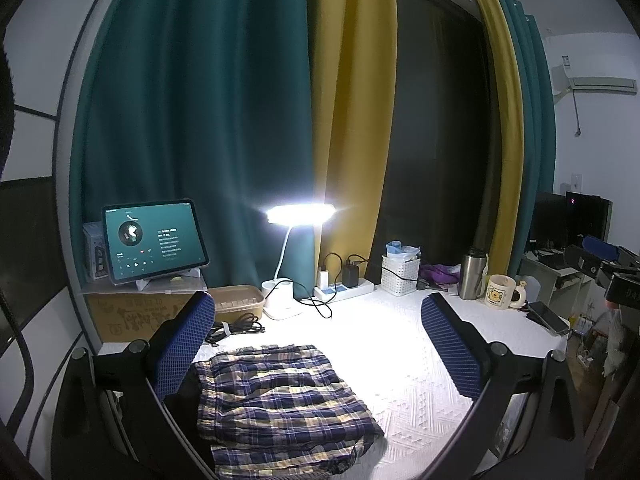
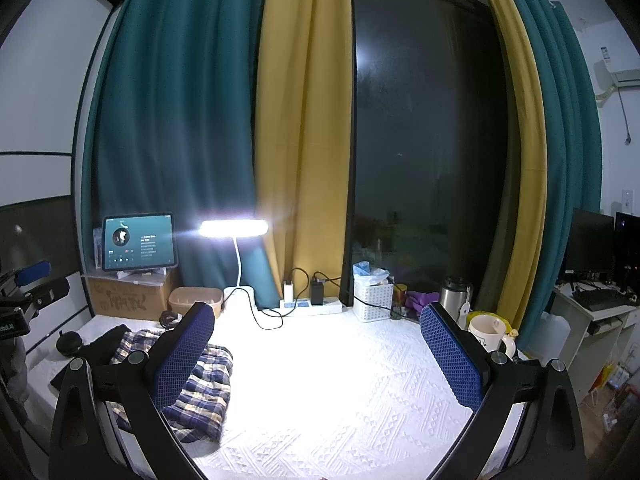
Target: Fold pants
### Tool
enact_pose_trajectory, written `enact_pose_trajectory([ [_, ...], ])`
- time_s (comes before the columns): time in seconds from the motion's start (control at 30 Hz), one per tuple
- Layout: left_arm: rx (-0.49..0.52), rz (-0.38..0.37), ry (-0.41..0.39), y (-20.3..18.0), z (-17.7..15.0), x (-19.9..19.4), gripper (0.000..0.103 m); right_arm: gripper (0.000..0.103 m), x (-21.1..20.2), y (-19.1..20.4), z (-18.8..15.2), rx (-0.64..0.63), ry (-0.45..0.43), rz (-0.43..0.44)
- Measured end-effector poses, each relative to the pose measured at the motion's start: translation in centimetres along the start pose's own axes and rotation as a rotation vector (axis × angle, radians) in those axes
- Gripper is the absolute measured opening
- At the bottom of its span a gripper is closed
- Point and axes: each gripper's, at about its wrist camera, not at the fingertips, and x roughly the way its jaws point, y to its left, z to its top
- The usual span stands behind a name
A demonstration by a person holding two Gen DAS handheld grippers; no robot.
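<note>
Pants [image 1: 276,404] folded, mostly left-view

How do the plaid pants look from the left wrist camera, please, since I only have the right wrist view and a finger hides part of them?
Observer: There the plaid pants show almost whole: a folded stack of layers under the open left tongs.
Operator: Thank you. Does anything lie beyond the mug?
Observer: Yes, a phone lies flat to the right of the mug, near the edge of the white table cover.
</note>
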Motion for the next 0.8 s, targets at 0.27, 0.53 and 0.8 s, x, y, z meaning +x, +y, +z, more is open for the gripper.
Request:
enact_pose_trajectory([
  [0.27,0.009,-0.014,0.006,-0.08,-0.06,0.26,0.102,0.103,-0.31,0.09,-0.60,0.002,0.003,-0.007],
  [0.53,0.019,-0.019,0.005,-0.15,-0.07,0.47,0.102,0.103,-0.59,0.27,-0.42,0.001,0.001,-0.012],
  [0.8,0.036,-0.015,-0.007,-0.56,0.07,0.59,0.102,0.103,-0.52,0.12,-0.51,0.010,0.006,-0.018],
])
